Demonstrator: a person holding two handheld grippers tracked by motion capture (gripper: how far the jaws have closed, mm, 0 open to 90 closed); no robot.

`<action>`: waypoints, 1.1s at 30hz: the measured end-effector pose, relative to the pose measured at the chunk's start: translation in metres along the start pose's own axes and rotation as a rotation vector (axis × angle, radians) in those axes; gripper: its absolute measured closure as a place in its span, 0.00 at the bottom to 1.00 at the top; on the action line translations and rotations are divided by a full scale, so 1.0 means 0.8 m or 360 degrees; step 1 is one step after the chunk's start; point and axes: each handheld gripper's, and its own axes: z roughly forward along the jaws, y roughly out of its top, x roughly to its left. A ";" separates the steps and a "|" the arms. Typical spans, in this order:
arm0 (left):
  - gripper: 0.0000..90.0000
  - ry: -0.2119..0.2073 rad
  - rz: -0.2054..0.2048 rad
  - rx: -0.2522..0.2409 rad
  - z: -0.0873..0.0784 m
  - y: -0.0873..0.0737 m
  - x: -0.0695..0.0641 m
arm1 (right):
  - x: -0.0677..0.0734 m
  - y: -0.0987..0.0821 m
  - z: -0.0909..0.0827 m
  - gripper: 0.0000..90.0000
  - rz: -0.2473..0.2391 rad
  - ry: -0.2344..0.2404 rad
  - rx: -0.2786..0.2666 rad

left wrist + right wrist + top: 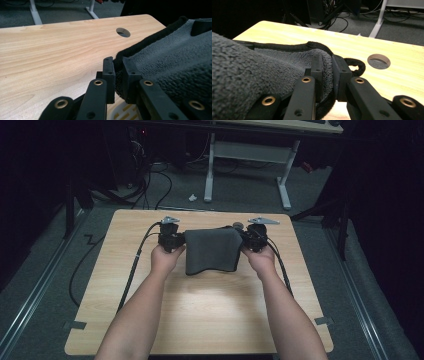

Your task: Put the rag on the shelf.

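High view: I hold a grey towel (pixel 212 251) stretched between both tools over the far half of the worktop (pixel 200 315).
Left gripper view: my left hand-held gripper (pixel 119 64) pinches the towel's dark hemmed edge, beside a round hole (pixel 123 32) in the wood. Right gripper view: my right hand-held gripper (pixel 327 62) has its jaws clamped on the opposite edge, by a small hanging loop (pixel 355 67).

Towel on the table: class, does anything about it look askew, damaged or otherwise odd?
Nothing is damaged or spilled. The grey towel is gripped at both far corners by the left tool and right tool. Its near edge dips in a slight wave toward the left, so it hangs not quite square on the table.
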 end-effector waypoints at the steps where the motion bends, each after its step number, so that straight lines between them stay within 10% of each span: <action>1: 0.91 -0.0001 -0.0003 0.0001 0.000 -0.001 0.000 | 0.000 0.000 0.001 0.90 0.0000 0.0002 -0.0001; 17: 0.91 -0.0036 -0.0038 0.0017 -0.003 -0.008 0.002 | -0.002 -0.006 0.003 0.86 0.0095 0.0025 0.0004; 33: 0.76 0.0074 -0.0005 -0.0009 -0.019 -0.002 0.002 | -0.006 0.008 -0.013 0.68 -0.0030 -0.0119 -0.0029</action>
